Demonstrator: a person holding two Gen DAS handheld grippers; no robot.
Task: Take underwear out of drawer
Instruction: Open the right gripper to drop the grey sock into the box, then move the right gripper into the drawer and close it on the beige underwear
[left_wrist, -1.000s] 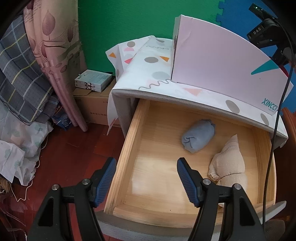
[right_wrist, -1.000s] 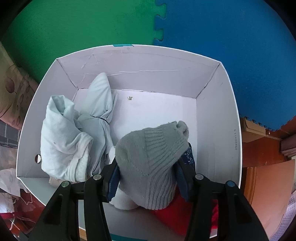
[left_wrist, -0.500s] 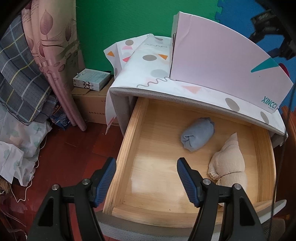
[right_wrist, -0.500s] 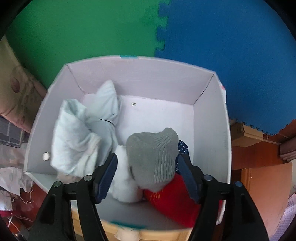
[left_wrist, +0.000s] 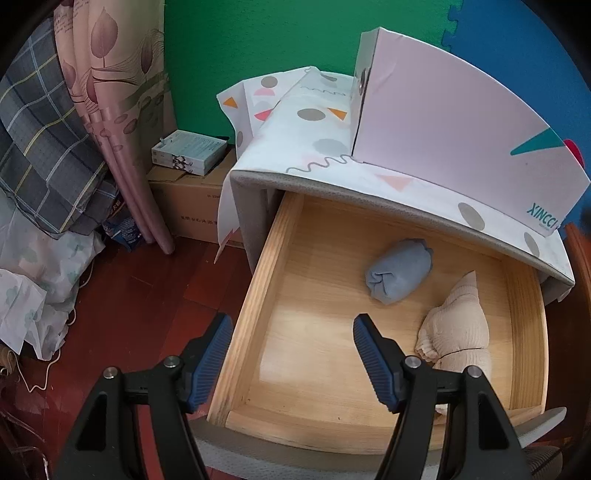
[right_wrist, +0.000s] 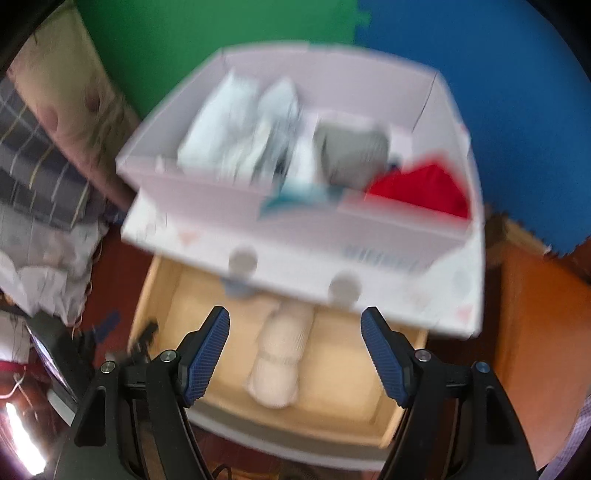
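Observation:
An open wooden drawer (left_wrist: 258, 295) (right_wrist: 162, 306) holds a rolled blue-grey piece of underwear (left_wrist: 399, 271) and a beige knitted bundle (left_wrist: 458, 328) (right_wrist: 284, 347). My left gripper (left_wrist: 291, 332) hangs open above the drawer's left front, with nothing between its fingers. My right gripper (right_wrist: 295, 332) is above the drawer's front, over the beige bundle, its jaws opening and empty. On the cabinet top stands a white box (left_wrist: 461, 136) (right_wrist: 207, 188) with the grey knitted piece (right_wrist: 351, 147), pale blue garments (right_wrist: 236, 129) and a red one (right_wrist: 424, 188) inside. The right wrist view is blurred.
A patterned cloth (left_wrist: 314, 129) covers the cabinet top. To the left are a cardboard carton (left_wrist: 192, 206) with a small box (left_wrist: 188, 151) on it, a pink curtain (left_wrist: 110, 92), plaid fabric (left_wrist: 40, 140) and red-brown floor (left_wrist: 129, 302). Green and blue foam mats line the wall.
My right gripper let go of the grey knitted piece in the white box, opened and drew back from the box to above the drawer. The left gripper stayed put.

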